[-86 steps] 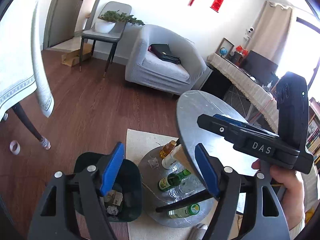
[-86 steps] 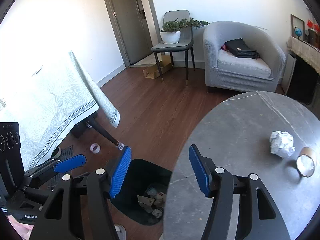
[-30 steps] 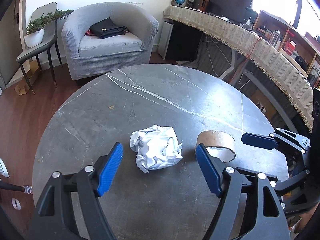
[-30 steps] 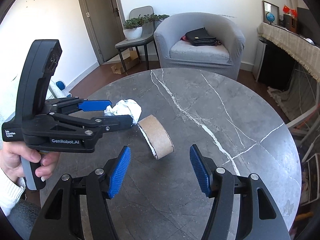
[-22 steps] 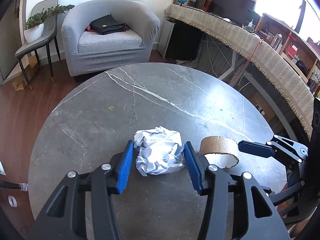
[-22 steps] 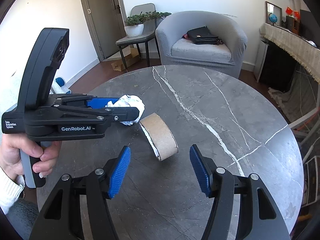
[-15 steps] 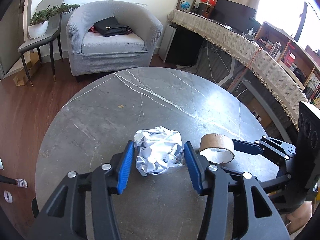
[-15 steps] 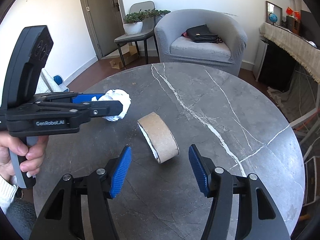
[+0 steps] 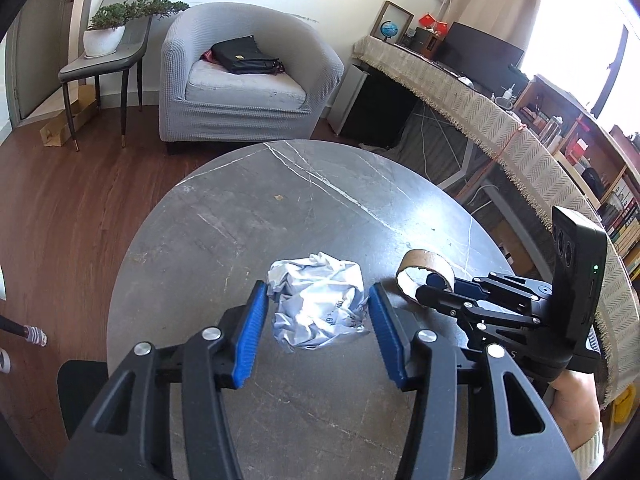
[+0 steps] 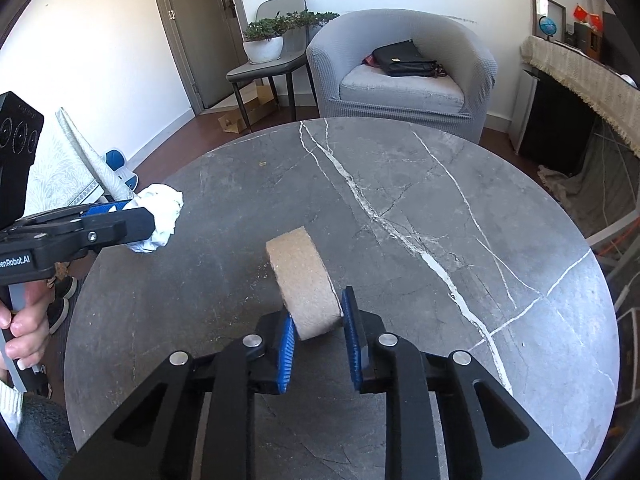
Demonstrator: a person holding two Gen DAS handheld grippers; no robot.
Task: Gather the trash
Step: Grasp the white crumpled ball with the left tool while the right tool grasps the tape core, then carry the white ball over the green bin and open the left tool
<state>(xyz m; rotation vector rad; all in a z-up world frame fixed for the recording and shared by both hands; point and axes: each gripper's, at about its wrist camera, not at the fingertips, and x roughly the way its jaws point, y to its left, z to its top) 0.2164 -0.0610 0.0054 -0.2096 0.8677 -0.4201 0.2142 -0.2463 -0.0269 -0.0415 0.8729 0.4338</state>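
Left gripper (image 9: 316, 322) pinching the crumpled paper ball (image 9: 318, 304) – blue pads pressed against both sides of it. In the right wrist view the ball (image 10: 160, 218) sits at the gripper's tip over the left edge of the bench (image 10: 400, 216), apparently lifted clear of the surface. A hand (image 10: 22, 324) grips the left gripper's handle, white cuff below it.

Right gripper (image 10: 318, 338) has its jaws closing with the cardboard tape core (image 10: 304, 284) between them – the pads are on the near end of the ring's flat sides, narrow gap, contact looks made. The core stands on its edge on the bench, its far end pointing away from the gripper toward the bench middle. In the left wrist view the core (image 9: 424, 270) shows as a brown ring just right of the paper ball, the right gripper's black fingers reaching into it from the right; the hand (image 9: 576, 404) holding that gripper is at lower right.

Bench is round, grey marble with white veins. Beyond it: a grey armchair (image 10: 404, 68) with a black bag (image 10: 404, 60) on the seat, a grey chair (image 10: 272, 64) carrying a potted plant (image 10: 272, 36), wood floor (image 9: 60, 200). A dark bin (image 9: 80, 392) is partly visible under the bench's left edge in the left wrist view.
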